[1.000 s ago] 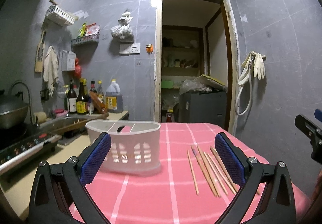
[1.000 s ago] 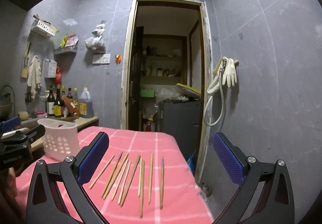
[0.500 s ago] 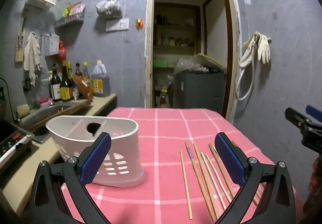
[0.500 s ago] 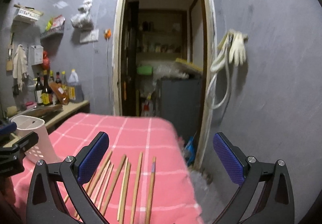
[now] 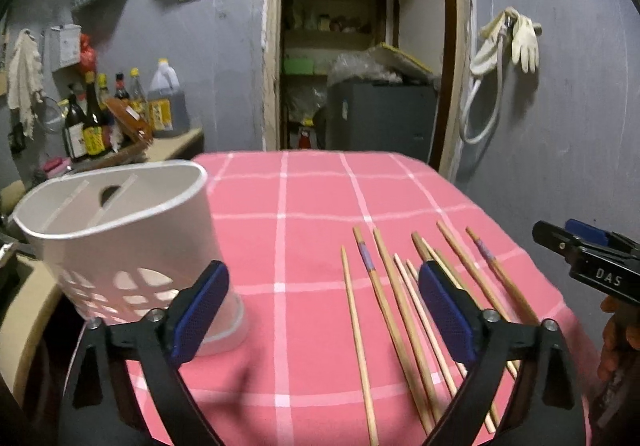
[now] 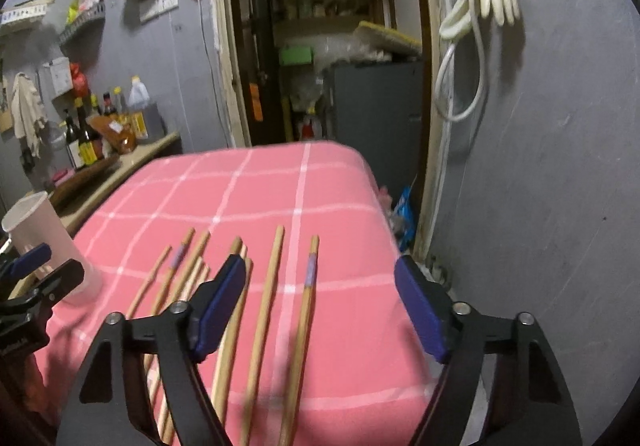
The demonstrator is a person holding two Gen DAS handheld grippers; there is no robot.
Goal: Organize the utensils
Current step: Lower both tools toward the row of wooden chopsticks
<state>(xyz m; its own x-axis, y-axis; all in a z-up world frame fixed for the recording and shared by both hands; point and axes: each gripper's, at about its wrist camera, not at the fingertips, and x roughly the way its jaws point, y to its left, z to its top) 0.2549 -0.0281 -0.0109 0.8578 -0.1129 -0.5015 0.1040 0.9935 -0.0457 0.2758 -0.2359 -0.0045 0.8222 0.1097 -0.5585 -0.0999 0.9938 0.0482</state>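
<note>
so the chopsticks (image 6: 276, 286) lie loose at lower centre on the pink desk (image 6: 344, 205), long axes pointing away. right hand-held gripper (image 6: 320, 310) hovers nearest, jaws closing, gripping nothing yet. left hand-held gripper (image 5: 324, 318) likewise closing, empty, beside the holder (image 5: 120, 230) at left.

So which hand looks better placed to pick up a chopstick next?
Probably the right hand-held gripper: its closing jaws straddle two chopsticks, nothing gripped yet. The left hand-held gripper frames mostly bare tablecloth beside the white holder.
</note>
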